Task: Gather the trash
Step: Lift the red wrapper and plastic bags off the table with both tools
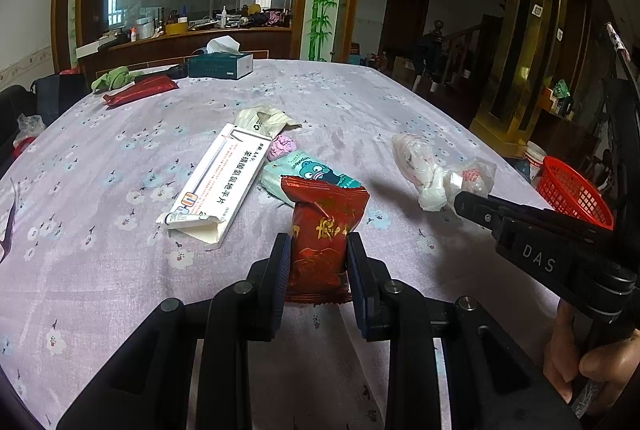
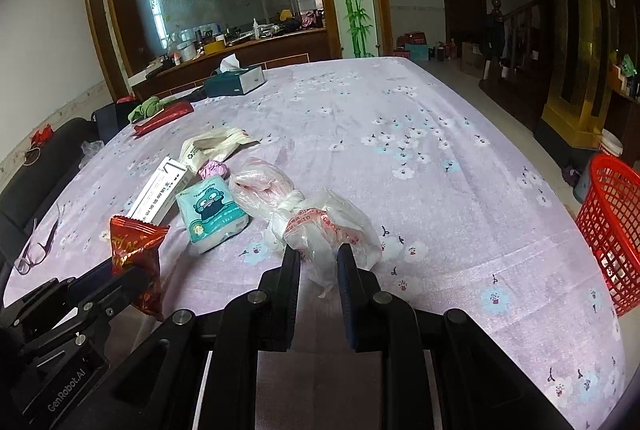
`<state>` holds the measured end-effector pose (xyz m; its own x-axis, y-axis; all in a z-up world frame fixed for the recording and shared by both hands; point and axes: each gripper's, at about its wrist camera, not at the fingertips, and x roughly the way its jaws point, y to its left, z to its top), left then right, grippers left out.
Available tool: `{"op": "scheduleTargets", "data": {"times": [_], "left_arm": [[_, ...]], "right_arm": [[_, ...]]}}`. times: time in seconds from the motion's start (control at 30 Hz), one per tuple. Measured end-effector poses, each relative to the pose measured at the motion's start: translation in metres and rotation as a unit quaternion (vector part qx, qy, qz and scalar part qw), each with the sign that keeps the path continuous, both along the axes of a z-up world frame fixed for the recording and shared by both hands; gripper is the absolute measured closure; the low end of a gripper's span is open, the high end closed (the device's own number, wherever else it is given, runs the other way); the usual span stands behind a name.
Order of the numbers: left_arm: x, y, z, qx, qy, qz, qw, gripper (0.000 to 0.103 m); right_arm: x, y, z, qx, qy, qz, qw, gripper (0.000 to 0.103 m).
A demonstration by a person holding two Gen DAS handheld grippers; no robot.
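Left gripper is clamped on a red snack wrapper, pads pinching its lower half, wrapper upright above the floral tablecloth. Right gripper is closed on a knotted clear plastic bag, fingers squeezing the near end; the rest of the bag trails off toward 11 o'clock.

Left wrist only: the hand on the right gripper's handle at 4 o'clock, cropped by the frame edge. The medicine box shows full length at 10 o'clock, near flap open. Right wrist sees just its far end, the rest behind the wrapper.

Right wrist only: eyeglasses on the cloth at 9 o'clock, partly cut off by the lens rim. The tissue pack with a cartoon print shows complete at 10 o'clock; in the left wrist view the wrapper covers its near edge.

Both views: red basket off the table edge at 3 o'clock, cropped in each. Pink crumpled ball lies between box and tissue pack, a torn white paper bag just behind. Tissue box, green cloth and a red packet sit at the far left edge, 11 o'clock.

Can't tell whether the plastic bag's far end touches the cloth. Its contents are unreadable, just red print. Wrapper text is not legible.
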<state>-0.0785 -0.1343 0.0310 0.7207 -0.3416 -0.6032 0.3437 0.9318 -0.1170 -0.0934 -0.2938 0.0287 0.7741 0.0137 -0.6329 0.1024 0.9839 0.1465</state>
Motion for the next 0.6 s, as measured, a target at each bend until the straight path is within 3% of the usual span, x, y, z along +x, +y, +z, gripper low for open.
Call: {"op": "scheduleTargets", "data": {"times": [0.6], "left_arm": [[-0.0004, 0.0001, -0.0002, 0.0, -0.001, 0.0, 1.0, 0.077]], "right_arm": [[-0.0027, 0.0001, -0.0003, -0.003, 0.001, -0.004, 1.0, 0.084]]}}
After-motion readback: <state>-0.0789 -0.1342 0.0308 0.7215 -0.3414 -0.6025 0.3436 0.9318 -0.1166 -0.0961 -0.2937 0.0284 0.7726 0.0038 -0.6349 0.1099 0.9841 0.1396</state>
